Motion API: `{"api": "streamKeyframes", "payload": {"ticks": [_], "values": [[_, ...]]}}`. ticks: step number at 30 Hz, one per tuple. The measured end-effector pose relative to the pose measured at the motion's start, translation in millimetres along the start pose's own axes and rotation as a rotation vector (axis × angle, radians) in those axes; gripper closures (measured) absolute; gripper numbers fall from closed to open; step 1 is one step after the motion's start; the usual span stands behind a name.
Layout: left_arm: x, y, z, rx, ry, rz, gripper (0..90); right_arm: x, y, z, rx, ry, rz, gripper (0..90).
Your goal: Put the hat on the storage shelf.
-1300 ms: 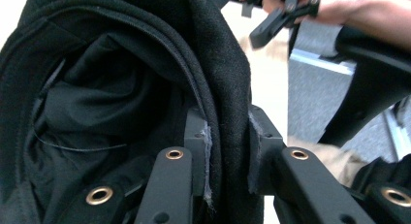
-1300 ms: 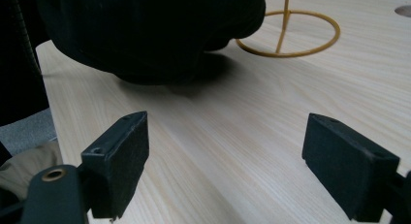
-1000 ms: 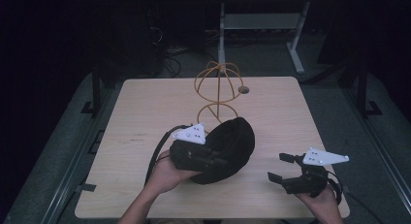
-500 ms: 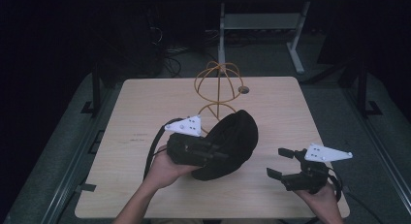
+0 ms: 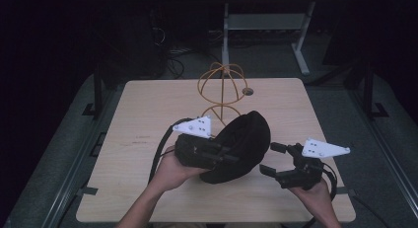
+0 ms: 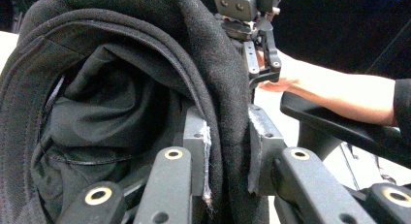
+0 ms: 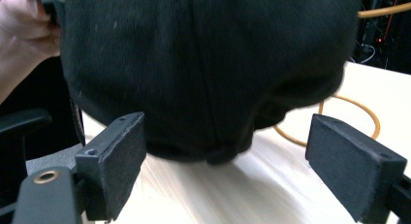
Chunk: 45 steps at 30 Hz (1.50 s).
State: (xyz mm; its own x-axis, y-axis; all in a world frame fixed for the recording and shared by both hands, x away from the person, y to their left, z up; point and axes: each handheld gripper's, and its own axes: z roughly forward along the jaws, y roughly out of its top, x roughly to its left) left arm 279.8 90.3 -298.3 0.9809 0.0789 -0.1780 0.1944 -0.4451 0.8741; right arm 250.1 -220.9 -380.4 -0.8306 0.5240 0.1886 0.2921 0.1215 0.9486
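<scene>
Nearest you, at the table's [image 5: 123, 139] front edge, your right gripper [image 5: 276, 161] hangs just off the surface with its jaws spread wide and nothing between them. In the right gripper view the two pads [image 7: 121, 158] stand apart on either side of the cap's dark crown without touching it, so that side has no grip yet.

A little further in, near the middle of the front half of the table, your left gripper [image 5: 224, 154] is clenched on the black cap [image 5: 244, 144]. The left gripper view shows its pads [image 6: 198, 146] pinching a fold of the cap's rim [image 6: 228, 112], with the lining bunched to one side. The cap is tipped up on its edge; from these views you cannot tell whether it rests on the wood.

Beyond it, toward the far edge, the orange wire stand [image 5: 222, 92] is bare, and the cap sits just in front of its base ring.

So the pick-up looks done on one side only. What seems left for you: take the free rim with your right gripper, open the cap out, and carry it onto the stand's dome.
</scene>
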Motion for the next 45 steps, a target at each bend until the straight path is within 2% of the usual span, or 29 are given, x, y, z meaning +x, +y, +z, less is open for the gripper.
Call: {"api": "streamKeyframes", "payload": {"ticks": [5, 8, 10, 12, 13, 14, 21, 25, 29, 32, 33, 34, 35, 37, 42, 43, 44, 45], "values": [[-3.0, 3.0, 6.6, 0.007, -0.030, 0.018, 73.3, 0.4, 4.3, 6.0, -0.004, 0.006, -0.011, 18.5], [-6.9, 6.1, 13.2, 0.015, -0.043, 0.034, 73.4, 1.2, 6.2, 10.0, 0.011, 0.001, -0.018, 35.6], [-7.9, 7.1, 14.2, 0.016, -0.048, 0.040, 73.5, 0.5, 6.6, 10.3, -0.001, 0.025, -0.009, 52.7], [-6.9, 7.6, 13.8, 0.010, -0.045, 0.038, 73.4, 1.5, 7.7, 9.9, -0.007, 0.029, -0.022, 68.6], [-6.9, 7.6, 13.8, 0.010, -0.045, 0.038, 73.4, 1.5, 7.7, 9.9, -0.007, 0.029, -0.022, 68.6], [-4.6, 6.8, 12.8, 0.002, -0.040, 0.031, 73.3, 3.5, 9.4, 9.9, -0.010, 0.018, -0.042, 81.1], [1.0, 0.5, 6.0, -0.039, -0.023, 0.009, 71.6, 7.2, 21.8, 8.5, 0.004, -0.019, -0.060, 84.9], [4.3, -3.4, -1.8, -0.064, -0.001, 0.004, 68.5, 9.6, 31.0, 4.1, 0.002, -0.028, -0.075, 85.1], [6.6, -6.5, -8.9, -0.082, 0.029, -0.021, 64.8, 14.0, 42.7, 0.2, -0.002, -0.030, -0.099, 85.4], [6.5, -6.7, -11.1, -0.079, 0.046, -0.016, 62.6, 16.3, 49.2, -0.5, 0.005, -0.034, -0.109, 85.5], [5.8, -7.1, -13.6, -0.069, 0.082, -0.006, 58.0, 17.9, 56.0, -0.9, 0.007, -0.041, -0.126, 85.6], [6.2, -7.2, -15.3, -0.057, 0.081, -0.011, 56.1, 18.5, 59.4, -1.3, 0.014, -0.050, -0.135, 85.7], [6.2, -7.2, -15.3, -0.057, 0.081, -0.011, 53.5, 18.5, 59.4, -1.3, 0.014, -0.050, -0.135, 85.7], [6.7, -9.4, -22.3, -0.046, 0.122, -0.005, 49.6, 17.4, 66.9, -4.0, 0.021, -0.063, -0.136, 85.9], [6.4, -15.9, -32.6, -0.024, 0.173, -0.003, 45.6, 12.5, 76.4, -10.7, 0.025, -0.081, -0.130, 85.8], [6.4, -15.9, -32.6, -0.024, 0.173, -0.003, 45.4, 11.9, 78.4, -12.0, 0.025, -0.079, -0.128, 85.8], [6.2, -19.8, -36.7, -0.017, 0.196, -0.005, 44.8, 11.0, 80.2, -13.0, 0.024, -0.084, -0.130, 85.8], [6.2, -19.8, -36.7, -0.017, 0.196, -0.005, 44.0, 11.0, 80.2, -13.0, 0.024, -0.084, -0.130, 85.8]]}}
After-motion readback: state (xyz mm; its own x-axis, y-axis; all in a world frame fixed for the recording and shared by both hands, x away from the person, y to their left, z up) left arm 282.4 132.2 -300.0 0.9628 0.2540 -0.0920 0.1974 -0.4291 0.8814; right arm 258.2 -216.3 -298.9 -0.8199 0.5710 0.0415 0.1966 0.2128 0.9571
